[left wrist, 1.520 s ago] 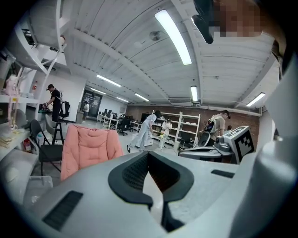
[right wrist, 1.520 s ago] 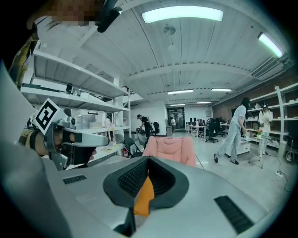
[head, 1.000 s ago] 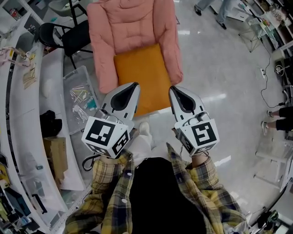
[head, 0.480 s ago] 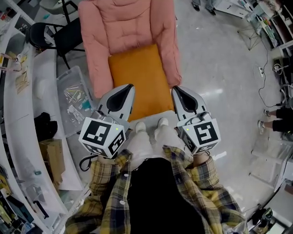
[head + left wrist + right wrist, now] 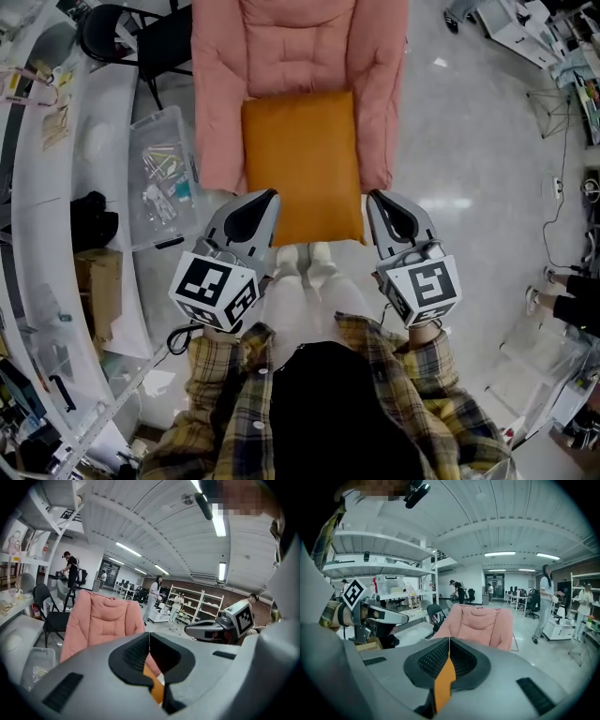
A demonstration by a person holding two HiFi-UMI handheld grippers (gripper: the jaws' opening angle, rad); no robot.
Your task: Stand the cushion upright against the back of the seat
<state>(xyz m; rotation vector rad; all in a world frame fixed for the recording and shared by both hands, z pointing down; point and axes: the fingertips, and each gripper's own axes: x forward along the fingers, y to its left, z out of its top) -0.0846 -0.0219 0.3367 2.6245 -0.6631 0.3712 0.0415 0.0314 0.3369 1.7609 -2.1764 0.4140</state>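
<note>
Orange cushion [image 5: 302, 164] lies flat on the pink chair [image 5: 300, 42] seat. We hold the left gripper [image 5: 269, 197] and right gripper [image 5: 375, 199] by its front corners, jaws together, empty. Contact unclear. Gripper views catch only an orange sliver.

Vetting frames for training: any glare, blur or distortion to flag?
Head view: sharp, fisheye bending at the edges, light glare on the glossy floor right of the chair. Left gripper view and right gripper view: dark vignetted corners, ceiling lights blown out.
</note>
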